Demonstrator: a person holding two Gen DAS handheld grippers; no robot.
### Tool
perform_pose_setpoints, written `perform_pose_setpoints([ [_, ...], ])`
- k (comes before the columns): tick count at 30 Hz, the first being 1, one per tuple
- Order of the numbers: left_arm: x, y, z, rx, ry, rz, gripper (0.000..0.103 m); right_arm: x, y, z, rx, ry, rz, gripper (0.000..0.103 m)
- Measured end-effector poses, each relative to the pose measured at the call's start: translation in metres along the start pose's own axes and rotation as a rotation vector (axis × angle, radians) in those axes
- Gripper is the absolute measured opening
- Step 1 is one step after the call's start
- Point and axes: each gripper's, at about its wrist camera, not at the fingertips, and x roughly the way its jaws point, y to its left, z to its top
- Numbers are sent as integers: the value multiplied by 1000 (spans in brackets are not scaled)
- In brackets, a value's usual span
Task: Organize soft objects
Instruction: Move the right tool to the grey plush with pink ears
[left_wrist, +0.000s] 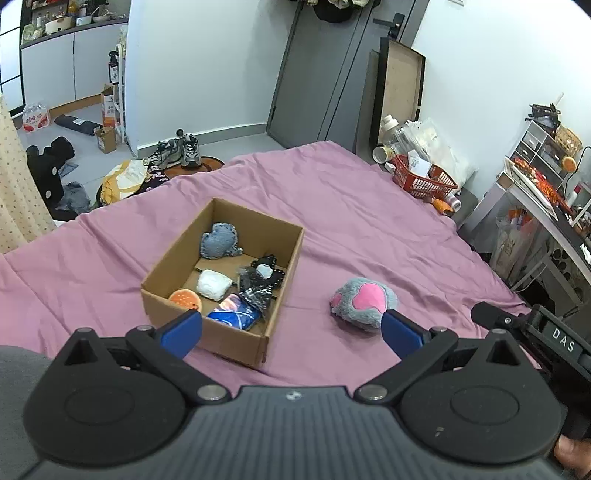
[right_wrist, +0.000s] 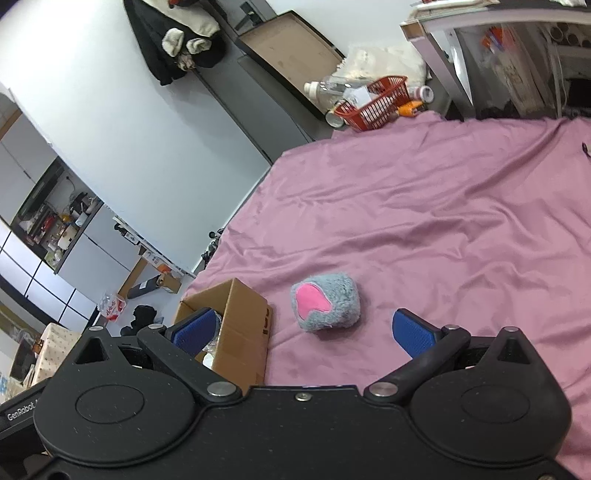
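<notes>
A grey plush paw with a pink pad (left_wrist: 364, 300) lies on the purple bedsheet (left_wrist: 369, 221), right of an open cardboard box (left_wrist: 288, 266). The box holds a denim pouch (left_wrist: 218, 240), a white bundle (left_wrist: 213, 283), an orange plush (left_wrist: 185, 299), a blue item (left_wrist: 233, 314) and black lace fabric (left_wrist: 263, 275). My left gripper (left_wrist: 291, 334) is open and empty, above the box's near right corner. My right gripper (right_wrist: 303, 332) is open and empty, just short of the paw (right_wrist: 325, 302), with the box (right_wrist: 236, 321) at its left finger.
A red basket (left_wrist: 423, 177) and bottles sit at the bed's far right corner. A desk with shelves (left_wrist: 546, 192) stands at the right. Shoes (left_wrist: 184, 153), bags and clothes lie on the floor beyond the bed's far left edge.
</notes>
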Motion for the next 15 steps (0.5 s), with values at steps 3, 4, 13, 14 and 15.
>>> perform_pose_setpoints([
  [3,10,-5,0,-2,-1,-16,102,5,-6,1,29,6,-3,103],
  [4,13,-6,0,-4,0,-26,102,6,-8,2,36,7,-4,103],
  [13,50,-15,-3,-22,32,-103,87,29,-27,4,97,31,-15,94],
  [14,55,-17,-3,-18,37,-117,84,33,-30,3,110,41,-17,90],
  [15,61,-20,-3,-13,43,-123,81,37,-33,4,122,49,-21,88],
])
